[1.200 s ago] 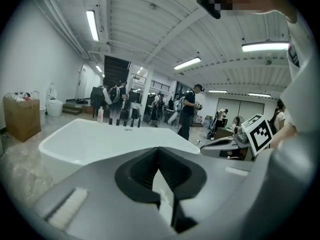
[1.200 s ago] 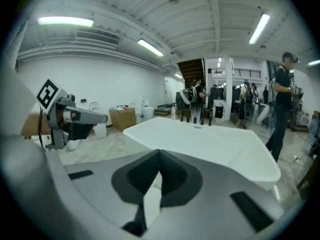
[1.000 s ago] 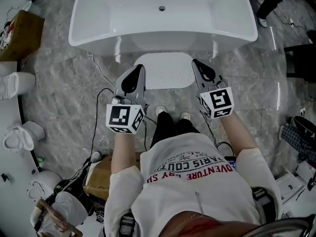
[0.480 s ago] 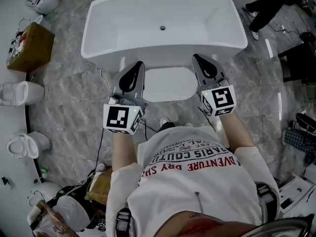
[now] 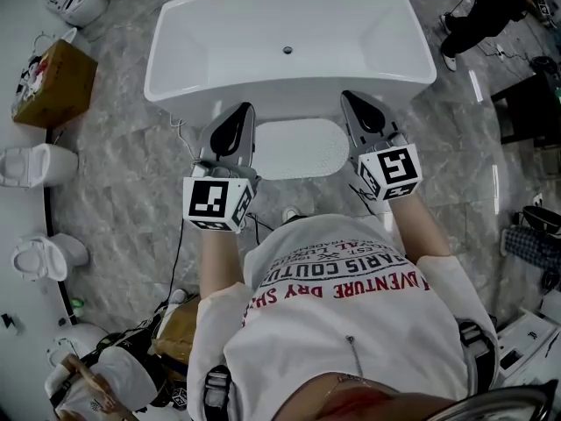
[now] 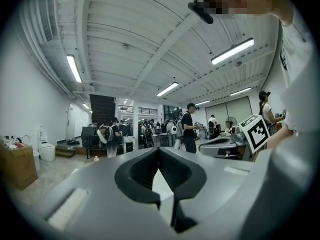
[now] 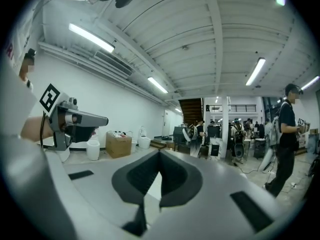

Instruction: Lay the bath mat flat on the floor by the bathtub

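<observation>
The white bath mat lies flat on the marble floor against the front of the white bathtub. Both grippers hang level above it, well off the floor. In the head view my left gripper sits over the mat's left end and my right gripper over its right end. Each is shut with nothing between its jaws. The left gripper view shows my left gripper pointing into the hall, as does the right gripper view for my right gripper.
A cardboard box and several toilets line the left wall. Cables trail over the floor by the person's feet. Another person stands at the top right. More people stand far off in the hall.
Both grippers have risen away from the mat, which stays flat on the floor. The head view has pulled back and up. Since half a second ago hardly anything has shifted.
</observation>
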`<action>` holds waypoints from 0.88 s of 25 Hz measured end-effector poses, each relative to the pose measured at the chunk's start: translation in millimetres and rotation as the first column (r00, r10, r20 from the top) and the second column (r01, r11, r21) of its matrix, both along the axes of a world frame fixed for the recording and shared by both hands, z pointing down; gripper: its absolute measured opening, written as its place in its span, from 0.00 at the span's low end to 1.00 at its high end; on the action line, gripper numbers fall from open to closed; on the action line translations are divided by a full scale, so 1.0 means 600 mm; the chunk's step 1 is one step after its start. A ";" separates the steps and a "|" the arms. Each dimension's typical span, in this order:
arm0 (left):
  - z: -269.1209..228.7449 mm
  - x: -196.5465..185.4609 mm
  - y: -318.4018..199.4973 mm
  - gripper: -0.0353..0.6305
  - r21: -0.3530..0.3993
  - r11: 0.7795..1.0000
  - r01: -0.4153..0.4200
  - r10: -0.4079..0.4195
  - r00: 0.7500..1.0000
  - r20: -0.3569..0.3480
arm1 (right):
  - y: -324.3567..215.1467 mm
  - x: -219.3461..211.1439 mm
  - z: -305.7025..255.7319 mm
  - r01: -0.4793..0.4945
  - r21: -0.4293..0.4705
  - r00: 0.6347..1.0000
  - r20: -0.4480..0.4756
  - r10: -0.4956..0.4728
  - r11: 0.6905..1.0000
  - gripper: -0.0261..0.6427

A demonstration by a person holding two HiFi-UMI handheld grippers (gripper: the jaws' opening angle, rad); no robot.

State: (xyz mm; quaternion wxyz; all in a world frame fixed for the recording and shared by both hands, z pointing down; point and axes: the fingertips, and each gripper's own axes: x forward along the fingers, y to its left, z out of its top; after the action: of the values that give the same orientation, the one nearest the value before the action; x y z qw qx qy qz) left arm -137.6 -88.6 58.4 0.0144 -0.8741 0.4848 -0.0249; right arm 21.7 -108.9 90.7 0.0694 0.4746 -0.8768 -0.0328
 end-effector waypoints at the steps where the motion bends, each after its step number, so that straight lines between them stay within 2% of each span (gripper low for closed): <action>1: 0.003 -0.001 0.000 0.07 -0.002 1.000 0.001 -0.001 1.000 0.008 | 0.001 0.000 0.001 0.000 -0.004 1.000 0.005 0.000 1.000 0.05; 9: 0.014 0.013 -0.005 0.07 -0.037 0.999 -0.030 0.030 0.999 -0.018 | -0.004 0.012 -0.001 -0.006 -0.002 1.000 0.014 0.006 1.000 0.05; 14: 0.022 0.016 -0.003 0.07 -0.052 0.998 -0.035 0.037 0.999 0.036 | 0.000 0.008 -0.005 -0.012 0.002 1.000 0.023 0.012 1.000 0.05; 22: 0.027 0.008 -0.010 0.07 -0.040 0.999 -0.023 0.025 0.999 0.042 | -0.003 -0.003 -0.004 -0.013 -0.001 0.999 0.037 0.013 1.000 0.05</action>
State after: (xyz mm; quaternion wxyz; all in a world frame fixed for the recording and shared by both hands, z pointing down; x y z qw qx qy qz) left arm -133.0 -94.6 74.5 0.0077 -0.8793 0.4731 -0.0531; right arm 20.1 -110.9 88.5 0.0534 0.4807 -0.8749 -0.0233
